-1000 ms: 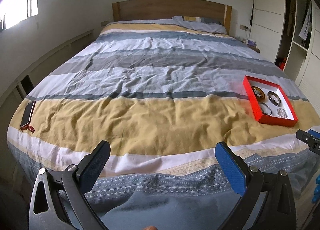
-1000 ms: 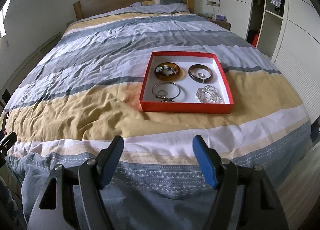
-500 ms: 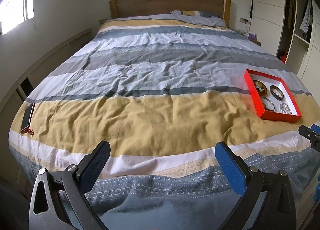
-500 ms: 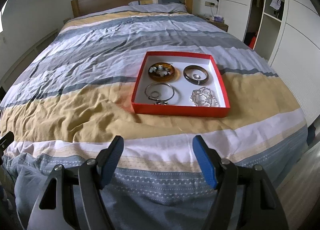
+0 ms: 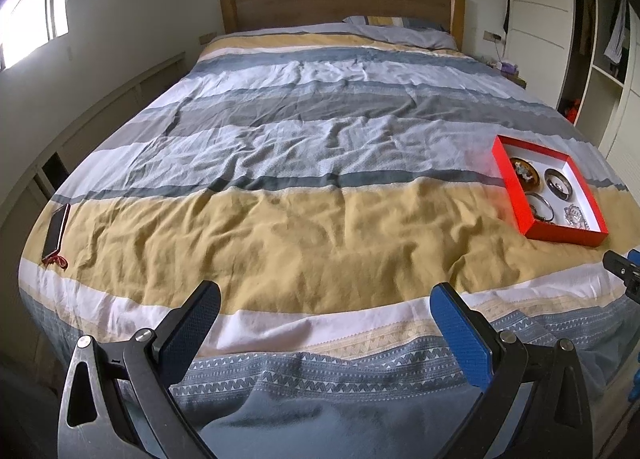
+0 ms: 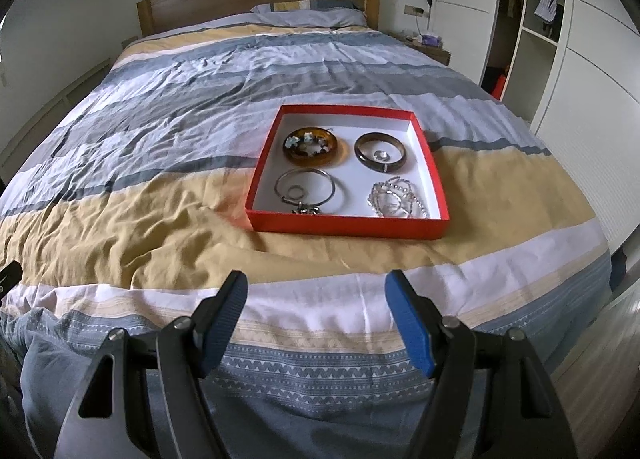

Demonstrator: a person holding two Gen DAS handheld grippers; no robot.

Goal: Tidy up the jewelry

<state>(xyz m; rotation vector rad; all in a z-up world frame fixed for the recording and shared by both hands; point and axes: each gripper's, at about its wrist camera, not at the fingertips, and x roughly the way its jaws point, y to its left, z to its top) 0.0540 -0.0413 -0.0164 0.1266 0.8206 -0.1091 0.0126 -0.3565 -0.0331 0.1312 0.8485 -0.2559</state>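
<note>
Red tray (image 6: pixel 347 226): white inside, on the bed's (image 6: pixel 160 219) yellow stripe near the foot edge
Contents: amber bangle (image 6: pixel 310 146), dark bangle (image 6: pixel 380 156), silver bangle (image 6: pixel 305 190), beaded bracelet (image 6: pixel 396 201)
Left gripper (image 5: pixel 325 315): fingers spread, empty
Right gripper (image 6: pixel 316 301): fingers spread, empty

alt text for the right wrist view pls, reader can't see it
A red tray rests on a striped duvet, holding an amber bangle, a dark bangle, a silver bangle and a sparkly chain bracelet. The right tongs hover open and empty near the foot of the bed, short of the tray.
</note>
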